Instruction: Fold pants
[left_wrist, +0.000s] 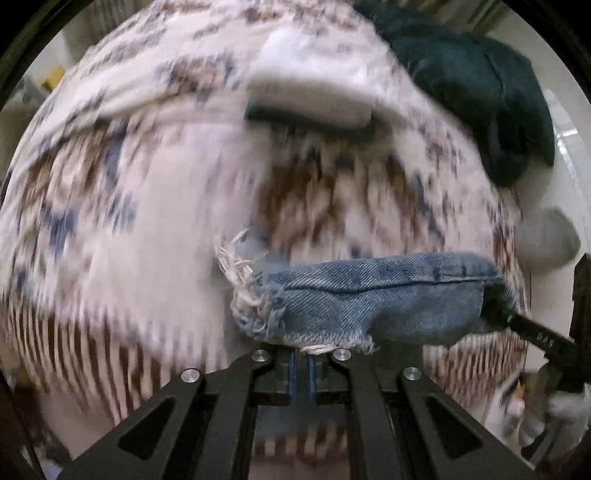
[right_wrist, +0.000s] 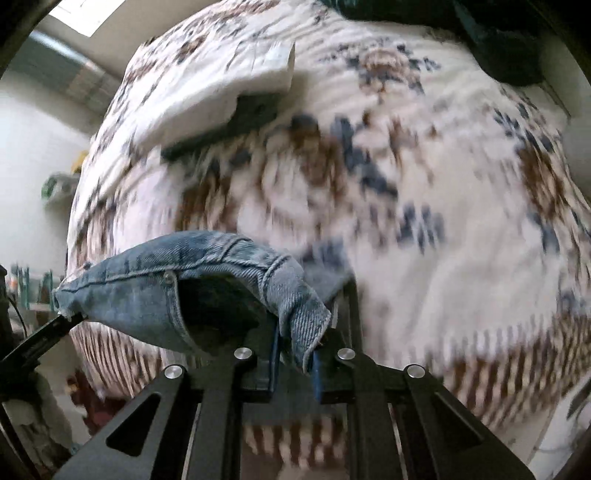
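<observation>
Blue denim pants (left_wrist: 354, 299) with a frayed white edge hang in the air above a patterned bed. My left gripper (left_wrist: 302, 363) is shut on the frayed denim edge. In the left wrist view the right gripper (left_wrist: 532, 328) holds the other end of the same band at the right. My right gripper (right_wrist: 295, 360) is shut on a corner of the denim (right_wrist: 207, 280). In the right wrist view the left gripper (right_wrist: 55, 328) pinches the far left end. The cloth is stretched between the two grippers.
A white bedspread (right_wrist: 424, 229) with brown and blue print fills both views, blurred. A folded white and dark stack (right_wrist: 221, 99) lies on it farther off. A dark green garment (left_wrist: 476, 92) lies at the back right. A pale wall (right_wrist: 29, 155) stands at the left.
</observation>
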